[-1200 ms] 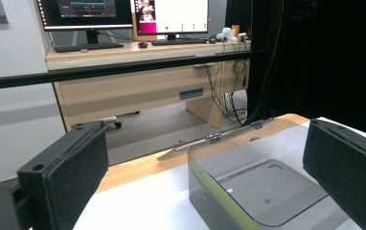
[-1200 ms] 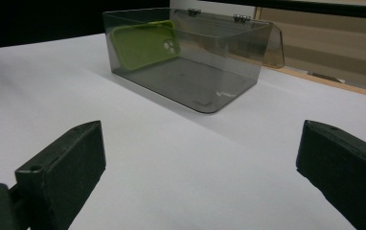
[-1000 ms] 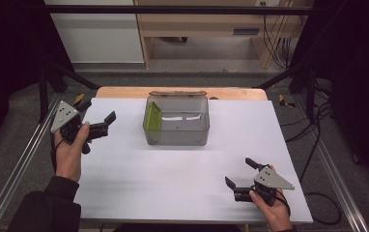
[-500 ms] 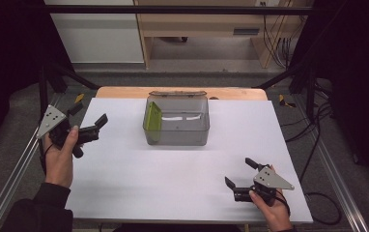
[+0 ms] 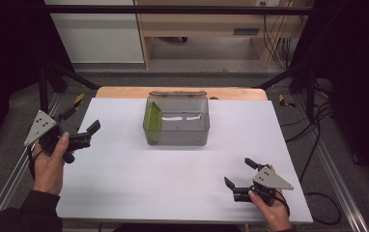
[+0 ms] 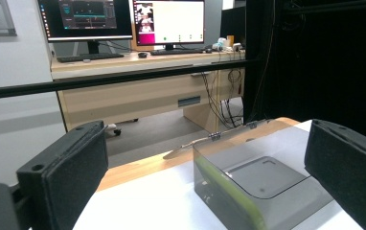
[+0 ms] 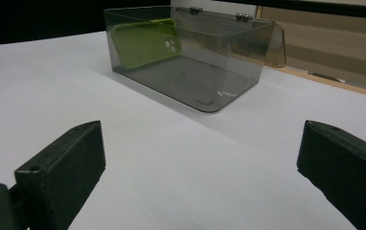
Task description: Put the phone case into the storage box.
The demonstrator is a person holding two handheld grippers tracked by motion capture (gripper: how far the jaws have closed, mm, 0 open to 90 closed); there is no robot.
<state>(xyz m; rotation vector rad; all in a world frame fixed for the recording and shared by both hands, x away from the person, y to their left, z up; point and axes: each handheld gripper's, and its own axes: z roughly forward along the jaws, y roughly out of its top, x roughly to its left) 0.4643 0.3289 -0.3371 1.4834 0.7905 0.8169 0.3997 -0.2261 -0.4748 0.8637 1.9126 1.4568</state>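
We see the left tool [image 5: 83,135] drawn back from the box [image 5: 177,122] toward the worktop's [image 5: 173,179] left edge, lower than a second ago; the right tool [image 5: 240,178] sits where it was, near the front right corner, well apart from the box. Both tools have their jaws spread wide and grip nothing. The clear grey box stands at the worktop's far middle, lid [image 5: 177,93] swung back. Inside, a green phone case [image 7: 145,42] leans upright against the box's left wall.
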